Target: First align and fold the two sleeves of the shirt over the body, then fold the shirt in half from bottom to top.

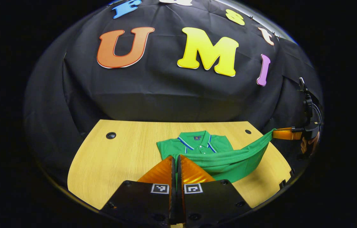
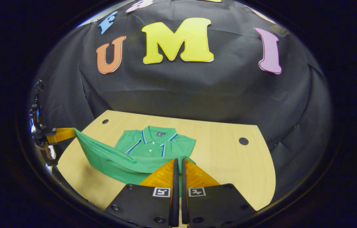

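Both jaws clamped on a green polo shirt's hem, left gripper (image 1: pixel 176 157) and right gripper (image 2: pixel 178 160) lifting the bottom edge off the wooden table (image 1: pixel 118 158), shirt (image 1: pixel 202 145) collar-end flat, hem sagging between grippers.

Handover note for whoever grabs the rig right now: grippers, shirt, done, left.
Left gripper: shut on the shirt's bottom hem.
Right gripper: shut on the hem's other corner.
Shirt: collar end flat on the table, hem lifted and sagging between the grippers.
Done: sleeves look folded in; both hem corners are gripped.
Left: carry the hem up to the collar, lay it flat, release.
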A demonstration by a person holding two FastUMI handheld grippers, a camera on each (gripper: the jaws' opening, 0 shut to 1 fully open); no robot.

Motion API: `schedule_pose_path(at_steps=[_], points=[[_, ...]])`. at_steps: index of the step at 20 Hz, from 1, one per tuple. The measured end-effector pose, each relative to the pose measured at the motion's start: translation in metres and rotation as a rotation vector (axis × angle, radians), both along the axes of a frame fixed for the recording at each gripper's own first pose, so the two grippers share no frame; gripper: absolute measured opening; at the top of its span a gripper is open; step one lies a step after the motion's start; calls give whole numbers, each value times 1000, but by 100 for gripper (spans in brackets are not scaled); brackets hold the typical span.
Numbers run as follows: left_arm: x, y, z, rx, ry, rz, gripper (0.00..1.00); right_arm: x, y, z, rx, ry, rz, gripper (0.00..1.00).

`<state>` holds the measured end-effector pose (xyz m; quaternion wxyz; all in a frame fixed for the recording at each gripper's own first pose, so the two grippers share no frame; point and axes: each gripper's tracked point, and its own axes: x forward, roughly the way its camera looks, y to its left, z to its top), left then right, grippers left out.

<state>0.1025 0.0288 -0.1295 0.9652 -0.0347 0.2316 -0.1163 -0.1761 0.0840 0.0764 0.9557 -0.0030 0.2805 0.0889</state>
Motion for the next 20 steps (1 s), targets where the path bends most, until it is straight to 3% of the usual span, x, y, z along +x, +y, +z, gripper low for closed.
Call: schedule_pose_path(at_steps=[9,14,20], points=[[86,0,0,-69,-41,65,3,90,14,12,45,-62,-17,6],[127,-3,-18,-92,-38,101,3,128,14,-13,18,-62,-9,6],[165,3,-60,-33,-27,126,3,180,7,-53,-38,-73,-23,6]])
